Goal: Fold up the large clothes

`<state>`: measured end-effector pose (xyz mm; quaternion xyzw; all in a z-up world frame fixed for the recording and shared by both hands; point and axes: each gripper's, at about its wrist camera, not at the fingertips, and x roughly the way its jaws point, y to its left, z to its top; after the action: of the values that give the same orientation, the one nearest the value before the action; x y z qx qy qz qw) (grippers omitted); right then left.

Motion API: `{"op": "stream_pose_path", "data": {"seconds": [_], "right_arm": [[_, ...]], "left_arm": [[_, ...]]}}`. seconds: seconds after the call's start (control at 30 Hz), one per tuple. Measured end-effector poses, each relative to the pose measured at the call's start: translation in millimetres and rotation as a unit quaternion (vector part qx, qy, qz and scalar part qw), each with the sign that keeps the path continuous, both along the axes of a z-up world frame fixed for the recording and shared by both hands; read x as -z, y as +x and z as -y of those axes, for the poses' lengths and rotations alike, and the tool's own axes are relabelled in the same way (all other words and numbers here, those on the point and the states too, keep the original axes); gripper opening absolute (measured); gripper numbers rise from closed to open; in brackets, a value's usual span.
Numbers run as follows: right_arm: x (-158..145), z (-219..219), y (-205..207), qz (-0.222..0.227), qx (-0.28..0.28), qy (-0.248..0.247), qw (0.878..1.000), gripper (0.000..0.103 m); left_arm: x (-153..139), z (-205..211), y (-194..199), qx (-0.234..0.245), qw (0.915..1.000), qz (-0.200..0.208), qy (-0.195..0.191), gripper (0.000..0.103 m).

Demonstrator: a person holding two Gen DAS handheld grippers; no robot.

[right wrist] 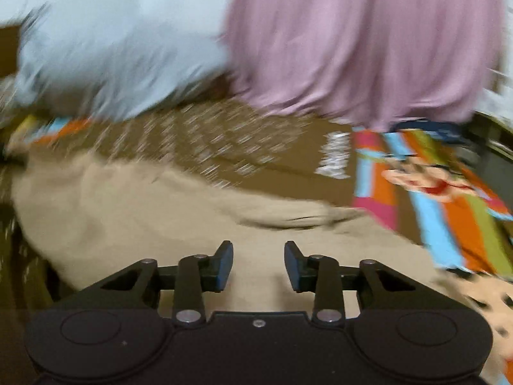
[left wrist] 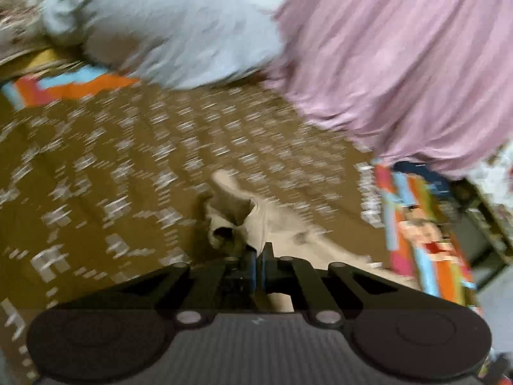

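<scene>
- Pale blue garment (left wrist: 166, 32): heaped far ahead and to the left of my left gripper (left wrist: 259, 256). It is untouched. If I drag cloth that way, the heaps could mix.
- Brown patterned bedcover (left wrist: 128, 160): spread under everything, just ahead of both grippers. Low jaws could pinch it along with the clothing.
- Beige garment (left wrist: 237, 218): the piece in hand. A bunched corner of it is pinched in my left gripper, whose jaws are pressed together on it. The bite looks small, so I judge a quick lift could pull it free.
- Beige garment, right wrist view (right wrist: 128, 211): it lies flat directly below and ahead of my right gripper (right wrist: 258, 266). Those jaws stand apart with only cloth beneath them and nothing between the pads. Closing here would grab mid-panel instead of an edge and skew the fold.
- Pink garment (left wrist: 400, 64): bulks ahead and to the right, near the beige one. A wide swing might snag it.
- Striped cartoon sheet (right wrist: 449, 192): far right. Both views are blurred, so my aim is uncertain.
</scene>
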<state>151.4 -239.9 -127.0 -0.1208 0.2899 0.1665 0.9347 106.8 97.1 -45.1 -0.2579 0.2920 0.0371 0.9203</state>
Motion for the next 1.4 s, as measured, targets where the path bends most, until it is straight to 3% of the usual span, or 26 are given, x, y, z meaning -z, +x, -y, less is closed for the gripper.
{"op": "stream_pose_path", "data": {"seconds": [0.03, 0.1, 0.2, 0.33, 0.47, 0.53, 0.67, 0.83, 0.87, 1.0, 1.07, 1.13, 1.23, 1.3, 1.37, 1.4], "right_arm": [[7.5, -5.0, 2.8, -0.009, -0.007, -0.007, 1.000, 0.015], [18.8, -5.2, 5.3, -0.032, -0.017, 0.008, 0.999, 0.005], [23.1, 6.5, 6.7, -0.042, -0.004, 0.043, 0.998, 0.005], [15.5, 29.0, 4.3, -0.056, 0.020, 0.109, 0.992, 0.007], [-3.4, 74.7, -7.2, -0.045, 0.070, 0.168, 0.982, 0.010], [-12.2, 111.0, -15.5, -0.043, 0.106, 0.209, 0.971, 0.010], [-23.3, 185.1, -33.5, -0.040, 0.172, 0.282, 0.943, 0.013], [-19.5, 266.5, -65.0, -0.048, 0.224, 0.386, 0.894, 0.014], [-17.1, 277.5, -69.3, -0.052, 0.229, 0.407, 0.883, 0.015], [-1.9, 313.9, -82.9, -0.069, 0.243, 0.500, 0.829, 0.036], [4.3, 322.1, -80.0, -0.080, 0.240, 0.531, 0.808, 0.042], [6.6, 324.4, -73.3, -0.088, 0.230, 0.550, 0.798, 0.051], [3.6, 323.5, -54.9, -0.098, 0.214, 0.555, 0.798, 0.062], [1.9, 322.5, -37.0, -0.107, 0.228, 0.538, 0.805, 0.061], [1.2, 321.5, -19.5, -0.117, 0.241, 0.508, 0.819, 0.050], [1.4, 320.0, -9.4, -0.122, 0.248, 0.487, 0.828, 0.037]], "left_arm": [[-8.3, 8.5, 2.5, 0.019, 0.9996, 0.019, 0.004, 0.001], [-27.1, 32.5, 9.1, 0.064, 0.9962, 0.054, 0.022, 0.001], [-54.0, 78.1, 25.1, 0.130, 0.9867, 0.084, 0.050, 0.000], [-78.0, 147.2, 48.7, 0.206, 0.9708, 0.093, 0.078, 0.000], [-84.2, 223.2, 67.3, 0.276, 0.9511, 0.084, 0.109, 0.000], [-80.4, 260.0, 71.9, 0.312, 0.9398, 0.077, 0.116, 0.000], [-62.7, 326.6, 70.2, 0.380, 0.9138, 0.063, 0.128, 0.000], [-21.4, 378.3, 61.0, 0.437, 0.8907, 0.018, 0.125, 0.000], [-12.5, 385.2, 59.5, 0.444, 0.8879, 0.006, 0.122, 0.000], [16.4, 397.7, 48.6, 0.453, 0.8845, -0.024, 0.110, 0.000], [21.0, 394.5, 49.5, 0.448, 0.8875, -0.032, 0.105, 0.000], [22.6, 392.9, 48.7, 0.446, 0.8883, -0.034, 0.105, 0.000], [24.2, 394.1, 47.6, 0.447, 0.8873, -0.035, 0.109, 0.000], [26.7, 396.0, 45.7, 0.449, 0.8849, -0.036, 0.117, 0.000], [33.7, 400.9, 43.2, 0.455, 0.8790, -0.036, 0.137, 0.000], [40.5, 404.0, 42.6, 0.460, 0.8744, -0.041, 0.149, 0.000]]}}
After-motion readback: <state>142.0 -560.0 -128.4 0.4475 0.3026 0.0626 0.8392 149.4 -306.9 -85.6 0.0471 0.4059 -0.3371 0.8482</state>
